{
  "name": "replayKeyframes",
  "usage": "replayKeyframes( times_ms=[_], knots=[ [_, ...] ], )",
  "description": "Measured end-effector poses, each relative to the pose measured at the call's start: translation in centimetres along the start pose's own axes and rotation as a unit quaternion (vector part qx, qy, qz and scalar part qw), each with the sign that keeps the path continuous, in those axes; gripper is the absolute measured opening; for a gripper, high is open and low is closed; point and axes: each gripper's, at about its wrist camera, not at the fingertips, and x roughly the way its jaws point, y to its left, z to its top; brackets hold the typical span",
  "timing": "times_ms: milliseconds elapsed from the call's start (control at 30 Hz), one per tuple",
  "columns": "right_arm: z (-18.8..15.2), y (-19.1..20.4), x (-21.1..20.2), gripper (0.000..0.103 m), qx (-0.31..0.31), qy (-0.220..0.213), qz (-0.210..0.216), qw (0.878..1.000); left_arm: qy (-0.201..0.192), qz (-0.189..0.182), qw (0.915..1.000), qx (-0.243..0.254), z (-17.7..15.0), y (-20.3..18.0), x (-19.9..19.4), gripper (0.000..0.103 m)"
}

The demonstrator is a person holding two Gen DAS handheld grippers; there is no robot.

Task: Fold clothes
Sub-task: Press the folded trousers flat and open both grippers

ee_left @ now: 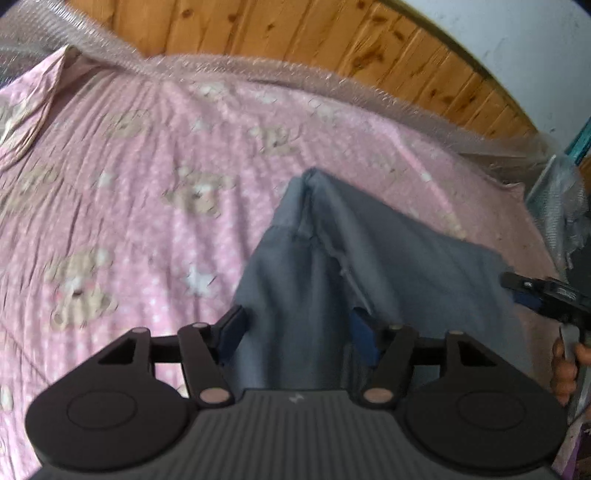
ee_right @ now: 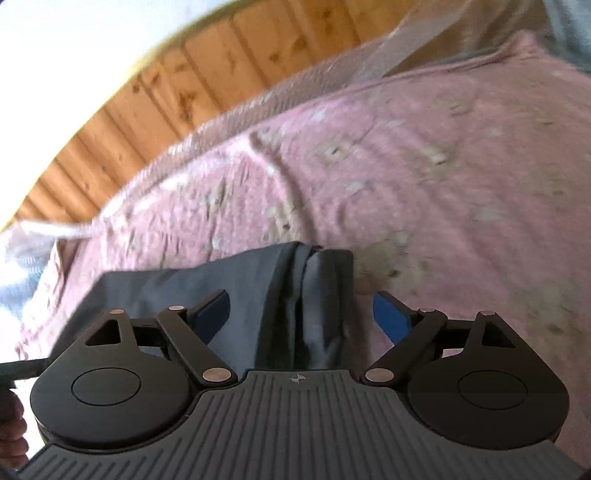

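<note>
A grey-blue garment (ee_left: 388,266) lies on the pink teddy-bear bedspread (ee_left: 129,192), with a raw seam running down its middle. My left gripper (ee_left: 300,328) is open just above its near part, one blue pad on either side of the cloth. At the right edge of the left wrist view, the right gripper (ee_left: 546,291) hovers by the garment's right side, held by a hand (ee_left: 563,369). In the right wrist view the garment (ee_right: 258,280) shows a folded, layered edge. My right gripper (ee_right: 301,315) stands open over that edge, fingers wide apart.
Wooden panelling (ee_left: 295,33) runs behind the bed, with a strip of clear bubble-like plastic (ee_left: 258,70) along the far edge. A pink pillow corner (ee_left: 33,107) sits at the far left. Crumpled plastic (ee_left: 557,199) lies off the bed's right side. A hand (ee_right: 13,428) shows at the right wrist view's left edge.
</note>
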Motion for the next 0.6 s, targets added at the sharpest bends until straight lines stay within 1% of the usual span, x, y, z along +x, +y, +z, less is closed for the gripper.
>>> replayKeyframes(
  times_ms=[33,67,100,133,200,267,300,367,400,433,467,500,533,600],
  knots=[
    [-0.1,0.0,1.2,0.055,-0.012,0.020,0.010,1.000,0.001,-0.002,0.9998,-0.018,-0.4,0.7,0.0,0.063],
    [0.3,0.6,1.7,0.050,-0.032,0.021,0.009,0.999,0.000,-0.004,0.9993,-0.036,-0.8,1.2,0.0,0.063],
    [0.6,1.1,2.1,0.024,-0.051,0.023,0.008,0.998,-0.007,-0.006,0.9986,-0.052,-1.2,1.4,-0.3,0.063],
    [1.5,1.5,2.2,0.014,-0.060,0.023,0.018,0.998,-0.010,-0.004,0.9979,-0.063,-1.6,1.3,-0.6,0.062],
    [4.2,2.7,2.6,0.007,-0.093,0.015,0.024,0.995,-0.009,-0.002,0.9971,-0.076,-2.1,0.3,-0.9,0.061],
    [7.3,4.2,3.5,0.006,-0.144,0.006,0.026,0.989,-0.012,0.003,0.9974,-0.071,-2.3,-1.3,-1.0,0.061],
    [8.8,4.9,4.5,0.006,-0.170,0.006,0.020,0.985,-0.019,0.016,0.9979,-0.060,-2.4,-2.0,-1.0,0.061],
    [10.7,5.7,7.4,0.007,-0.215,0.041,-0.001,0.976,-0.033,0.058,0.9966,-0.049,-2.8,-2.9,-0.7,0.063],
    [10.7,5.7,8.5,0.012,-0.225,0.066,-0.013,0.972,-0.032,0.074,0.9950,-0.058,-2.8,-2.6,-0.7,0.067],
    [10.6,5.6,9.0,0.017,-0.235,0.079,-0.025,0.968,-0.033,0.073,0.9937,-0.079,-2.7,-2.1,-1.1,0.064],
    [9.5,5.4,6.9,0.034,-0.224,0.059,-0.014,0.973,-0.042,0.063,0.9924,-0.097,-2.5,-1.8,-2.0,0.061],
    [8.4,5.3,4.9,0.047,-0.212,0.039,-0.002,0.977,-0.058,0.055,0.9911,-0.107,-2.3,-1.8,-3.2,0.059],
    [7.4,5.1,2.8,0.048,-0.200,0.019,0.009,0.980,-0.079,0.045,0.9903,-0.105,-2.0,-2.2,-4.4,0.060],
    [5.2,4.9,-1.3,0.053,-0.175,-0.021,0.031,0.984,-0.111,0.027,0.9907,-0.074,-0.6,-3.3,-5.5,0.065]
  ],
)
